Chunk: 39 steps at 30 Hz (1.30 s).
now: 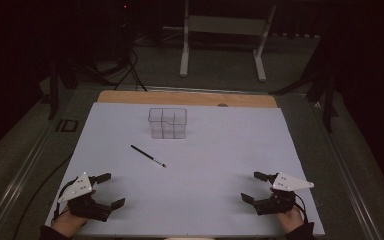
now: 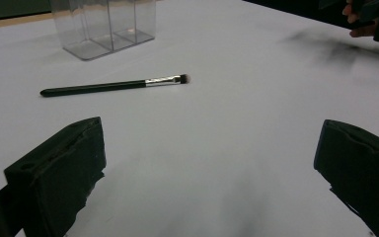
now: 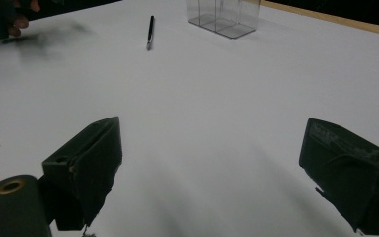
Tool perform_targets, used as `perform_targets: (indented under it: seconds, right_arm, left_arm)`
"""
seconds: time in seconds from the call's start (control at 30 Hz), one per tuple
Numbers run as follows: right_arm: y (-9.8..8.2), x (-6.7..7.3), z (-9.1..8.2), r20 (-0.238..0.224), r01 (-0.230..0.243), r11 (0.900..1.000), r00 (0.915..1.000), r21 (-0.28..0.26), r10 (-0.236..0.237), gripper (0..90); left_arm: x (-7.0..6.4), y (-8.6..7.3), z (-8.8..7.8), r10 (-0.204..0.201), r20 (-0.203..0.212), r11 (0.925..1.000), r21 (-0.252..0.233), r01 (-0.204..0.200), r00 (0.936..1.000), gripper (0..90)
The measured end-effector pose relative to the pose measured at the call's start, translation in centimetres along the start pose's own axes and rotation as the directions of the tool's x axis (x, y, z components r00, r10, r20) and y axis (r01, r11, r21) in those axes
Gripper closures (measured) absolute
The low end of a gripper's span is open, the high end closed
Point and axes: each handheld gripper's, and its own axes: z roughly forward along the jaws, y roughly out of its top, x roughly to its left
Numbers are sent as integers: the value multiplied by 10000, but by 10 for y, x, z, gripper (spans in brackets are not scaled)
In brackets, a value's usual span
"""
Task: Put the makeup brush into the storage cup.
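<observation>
- Left gripper [image 1: 111, 190], near the desk's [image 1: 230, 150] near-left corner: fingers spread, nothing between them.
- Right gripper [image 1: 254, 186], near-right corner: fingers likewise spread (empty).
- Makeup brush [image 1: 148, 155] lies left of centre, bare desk between it and both grippers.
- Clear divided organizer [image 1: 167, 122] stands beyond it, toward the far edge.
</observation>
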Motion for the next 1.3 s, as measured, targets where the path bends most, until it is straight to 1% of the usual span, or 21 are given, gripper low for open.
perform_targets:
  seconds: [0.17,0.23,0.3,0.33,0.37,0.43,0.47,0.53,0.67,0.7,0.77,0.8,0.97,1.0,1.03,1.07,1.1,1.13,1.23,1.27,1.3]
  right_arm:
    - [0,0,0,-7,6,10000,10000,-4,-6,95]
    - [0,0,0,-58,23,10000,10000,6,-23,95]
    - [0,0,0,-70,32,10000,10000,2,-32,95]
    - [0,1,0,-52,65,10000,10000,26,-65,95]
    - [1,1,0,-60,63,10000,10000,22,-63,95]
    - [1,1,1,-82,78,10000,9999,40,-78,95]
    - [1,1,1,-82,78,10000,9999,40,-78,95]
    - [1,1,1,-111,33,10000,9999,15,-33,95]
    - [1,2,2,-86,106,9999,9999,40,-106,95]
    - [2,2,2,-39,149,9999,9999,40,-149,95]
    - [2,2,1,-29,175,9998,9998,36,-175,95]
    - [2,2,2,-36,178,9998,9998,19,-178,95]
    - [2,2,2,-33,179,9998,9998,26,-179,95]
    - [2,3,2,-54,174,9998,9998,49,-173,95]
    - [2,3,2,-70,157,9999,9999,62,-156,95]
    - [2,3,2,-96,165,9998,9998,62,-164,95]
    - [2,3,2,-101,155,9999,9998,61,-154,95]
    - [2,2,2,-100,154,9999,9998,56,-153,95]
    - [2,2,2,-79,146,9999,9999,15,-146,95]
    - [2,2,2,-97,132,9999,9999,5,-132,95]
    - [2,2,2,-97,132,9999,9999,5,-132,95]
  left_arm:
    - [-2,0,1,118,9,9999,64,-118,9999,8]
    - [-2,1,1,-243,146,9996,109,241,9996,8]
    - [-2,2,1,-249,205,9996,143,246,9995,8]
    - [-6,4,1,-90,137,9989,467,84,9999,8]
    - [-7,5,2,-169,269,9983,569,154,9995,8]
    - [-10,9,1,67,187,9976,682,-80,9998,8]
    - [-10,9,1,67,187,9976,682,-80,9998,8]
    - [-10,13,-2,297,549,9973,661,-333,9980,8]
    - [-9,19,-5,480,471,9952,825,-518,9977,8]
    - [-7,24,-6,439,703,9961,729,-490,9966,8]
    - [-6,27,-6,551,669,9950,801,-604,9962,8]
    - [-5,31,-5,692,731,9913,1068,-768,9949,8]
    - [-1,36,-1,944,856,9825,1528,-1067,9918,8]
    - [0,38,1,1081,889,9729,1954,-1238,9902,8]
    - [1,39,2,1176,953,9677,2123,-1356,9885,8]
    - [2,40,3,1218,988,9632,2285,-1417,9876,8]
    - [2,40,3,1218,988,9632,2285,-1417,9876,8]
    - [3,43,4,1389,1028,9529,2568,-1612,9849,8]
    - [5,46,4,1471,1149,9448,2777,-1740,9824,8]
    - [6,49,4,1624,1241,9365,2931,-1925,9789,8]
    - [6,49,4,1624,1241,9365,2931,-1925,9789,8]
